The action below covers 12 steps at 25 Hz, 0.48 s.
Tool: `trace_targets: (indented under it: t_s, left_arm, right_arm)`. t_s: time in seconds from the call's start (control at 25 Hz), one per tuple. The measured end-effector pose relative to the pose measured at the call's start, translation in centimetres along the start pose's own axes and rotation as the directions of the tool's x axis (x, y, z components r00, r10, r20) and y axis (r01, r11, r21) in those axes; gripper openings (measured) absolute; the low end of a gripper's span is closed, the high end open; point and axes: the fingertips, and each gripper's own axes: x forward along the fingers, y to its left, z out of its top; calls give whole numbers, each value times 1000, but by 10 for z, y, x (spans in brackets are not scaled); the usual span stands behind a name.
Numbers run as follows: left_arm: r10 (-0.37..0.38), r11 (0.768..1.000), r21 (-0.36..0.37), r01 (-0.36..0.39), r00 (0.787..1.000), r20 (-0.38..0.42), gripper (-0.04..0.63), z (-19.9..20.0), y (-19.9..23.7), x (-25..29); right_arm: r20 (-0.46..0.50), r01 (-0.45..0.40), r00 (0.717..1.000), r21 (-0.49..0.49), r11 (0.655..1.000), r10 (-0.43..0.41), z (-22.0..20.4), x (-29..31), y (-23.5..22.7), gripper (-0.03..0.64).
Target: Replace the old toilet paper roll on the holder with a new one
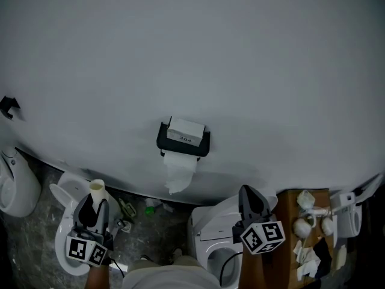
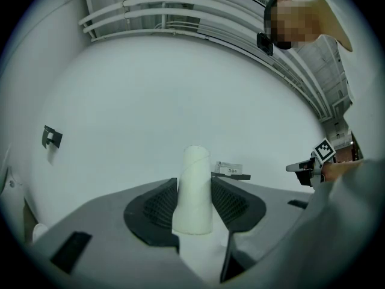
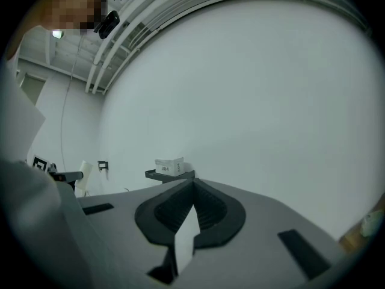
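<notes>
Left tool clamps cardboard tube upright, axis vertical; right tool closed, empty.

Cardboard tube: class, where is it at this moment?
The cardboard tube is clamped in the left gripper at the head view's lower left, below and to the left of the wall-mounted paper holder.

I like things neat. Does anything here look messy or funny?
Yes. The white paper strip hanging from the black wall holder ends in a ragged, crumpled edge. Below it, small green and pale bits lie scattered on the dark floor. The left tool grips a bare pale cardboard tube.
</notes>
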Motion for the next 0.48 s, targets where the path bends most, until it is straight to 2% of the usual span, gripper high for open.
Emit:
trace_targets:
  t_s: [0.48]
  left_arm:
    - [-28,1000,12,28,999,20,178,11,2,10]
  right_arm:
    - [19,-3,1000,-20,1000,3,10,6,12,-2]
